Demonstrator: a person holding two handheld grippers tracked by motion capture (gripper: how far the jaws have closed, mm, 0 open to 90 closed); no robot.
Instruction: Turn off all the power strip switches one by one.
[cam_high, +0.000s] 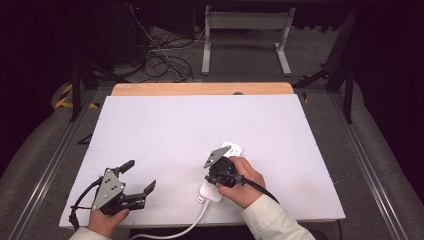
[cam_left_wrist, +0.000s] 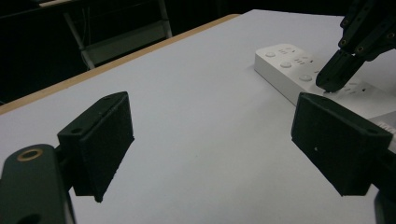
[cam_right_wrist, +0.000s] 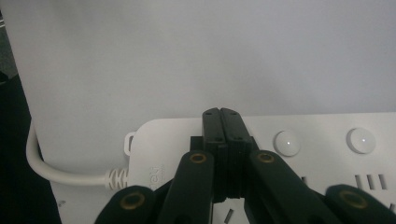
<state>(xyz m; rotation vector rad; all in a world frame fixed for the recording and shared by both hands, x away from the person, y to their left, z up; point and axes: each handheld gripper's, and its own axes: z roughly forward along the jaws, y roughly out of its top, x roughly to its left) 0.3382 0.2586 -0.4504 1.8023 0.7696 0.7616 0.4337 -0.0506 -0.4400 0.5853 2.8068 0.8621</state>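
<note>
A white bench (cam_high: 200, 130) is lying under everything, with a bare wooden strip (cam_high: 200, 89) showing along its far edge. Beyond that edge, a metal frame (cam_high: 245, 40) and loose cables (cam_high: 160, 60) are sitting on the grey floor.

The landmark is a white power strip (cam_high: 235, 149), lying on the bench toward the near edge and right of centre, running from near to far. Its white cord (cam_high: 185, 229) is leaving its near end and curving off the near edge of the bench. Round white buttons (cam_right_wrist: 287, 143) are showing along its top in the right gripper view, with socket slots beside them.

The right hand (cam_high: 247, 185) is holding the right gripper (cam_high: 214, 167) directly over the near half of the strip. Its fingers (cam_right_wrist: 218, 126) are pressed together with nothing between them, and their tips are pointing down at the strip's top face near the cord end; from the left gripper view the tips seem to be touching it or just above it, and I cannot tell which.

The left hand (cam_high: 107, 220) is holding the left gripper (cam_high: 141, 176) well to the left of the strip, near the bench's near edge. Its fingers (cam_left_wrist: 100, 140) are standing wide apart, holding nothing, and pointing across the bench toward the strip.
</note>
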